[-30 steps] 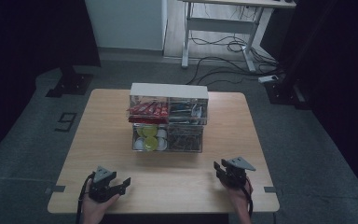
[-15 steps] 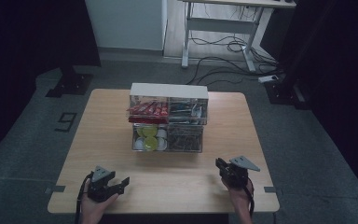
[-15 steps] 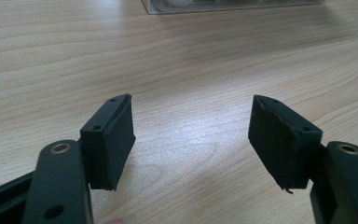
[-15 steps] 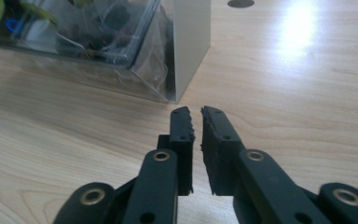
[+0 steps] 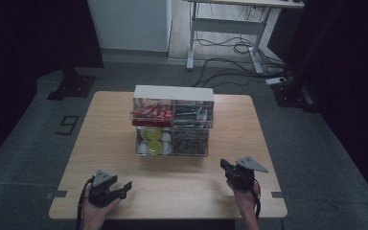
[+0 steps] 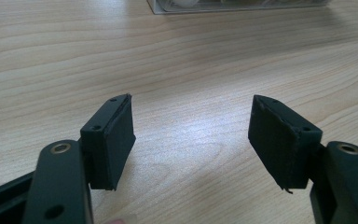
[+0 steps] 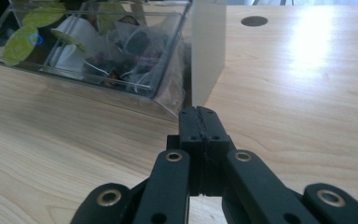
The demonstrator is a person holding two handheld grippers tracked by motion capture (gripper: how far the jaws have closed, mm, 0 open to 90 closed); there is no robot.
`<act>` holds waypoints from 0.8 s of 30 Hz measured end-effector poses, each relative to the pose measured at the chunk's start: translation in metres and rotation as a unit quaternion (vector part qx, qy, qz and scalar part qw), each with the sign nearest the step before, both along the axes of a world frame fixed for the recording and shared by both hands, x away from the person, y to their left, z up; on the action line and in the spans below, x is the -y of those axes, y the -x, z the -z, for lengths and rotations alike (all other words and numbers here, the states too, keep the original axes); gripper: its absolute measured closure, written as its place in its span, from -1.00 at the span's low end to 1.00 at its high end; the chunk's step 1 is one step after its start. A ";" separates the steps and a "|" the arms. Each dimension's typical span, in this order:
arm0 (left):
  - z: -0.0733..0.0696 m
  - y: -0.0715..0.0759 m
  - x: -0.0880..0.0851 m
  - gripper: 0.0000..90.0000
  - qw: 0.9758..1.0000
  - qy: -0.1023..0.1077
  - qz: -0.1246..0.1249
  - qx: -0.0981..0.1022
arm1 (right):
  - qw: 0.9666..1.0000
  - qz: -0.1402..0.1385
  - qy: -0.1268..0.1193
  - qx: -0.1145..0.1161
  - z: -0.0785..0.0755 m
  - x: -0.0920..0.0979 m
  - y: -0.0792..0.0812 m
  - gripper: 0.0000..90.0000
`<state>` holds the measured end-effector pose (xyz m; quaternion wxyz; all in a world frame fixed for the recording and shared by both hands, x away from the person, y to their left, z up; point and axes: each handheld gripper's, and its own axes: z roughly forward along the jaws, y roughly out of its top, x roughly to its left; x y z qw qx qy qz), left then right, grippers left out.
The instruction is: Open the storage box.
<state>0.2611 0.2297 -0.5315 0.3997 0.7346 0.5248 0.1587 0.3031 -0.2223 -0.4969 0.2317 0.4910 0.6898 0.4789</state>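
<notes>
Dark room around a pale wooden table (image 5: pixel 124 143); grey floor, the legs of a desk and loose cables at the far side, black stands at both far corners. On the floor left of the table sits a dark mark shaped like a "9" (image 5: pixel 67 124); no other writing can be read.

Clear plastic organiser (image 5: pixel 173 125) stands mid-table, toward the far edge, with a white top and four compartments in two tiers. Upper left: red packets (image 5: pixel 152 111), their print too small to read. Lower left: round cups with yellow-green lids (image 5: pixel 153 141). Upper right and lower right hold small dark and mixed items, not identifiable from the high view. In the right gripper view the lower compartments show tea-bag-like sachets with strings (image 7: pixel 121 60) behind reflective plastic; the box is cut off at the top edge, and labels are illegible.

Left gripper (image 5: pixel 122 188), near the front left corner: jaws stand apart, nothing between them, bare wood under them in the left gripper view, with only a sliver of the organiser's base (image 6: pixel 237 5) visible at the top.

Right gripper (image 5: pixel 224 165), near the front right: jaws have just been closing and now meet pad to pad with nothing between them, pointing at the organiser's near corner, close to it but apart.
</notes>
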 end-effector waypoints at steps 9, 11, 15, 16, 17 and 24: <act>0.000 0.000 0.000 -0.30 1.000 0.001 0.001 -0.001 | 1.000 -0.016 0.000 0.017 -0.014 -0.012 -0.002 0.99; 0.000 0.000 0.000 -0.30 1.000 0.001 0.001 -0.001 | 1.000 -0.018 -0.001 0.018 -0.015 -0.013 -0.003 0.99; 0.000 0.000 0.000 -0.29 1.000 0.000 0.001 0.000 | 0.999 -0.025 0.000 0.020 -0.017 -0.020 -0.005 0.99; 0.000 0.000 0.000 -0.29 1.000 0.000 0.001 0.000 | 0.999 -0.026 0.001 0.021 -0.018 -0.021 -0.006 0.99; 0.000 0.000 0.000 -0.29 1.000 0.001 0.001 0.000 | 0.999 -0.028 0.001 0.021 -0.018 -0.023 -0.007 0.99; 0.001 0.000 0.000 -0.29 1.000 0.000 0.003 -0.003 | 0.999 -0.039 0.002 0.019 -0.018 -0.035 -0.012 0.99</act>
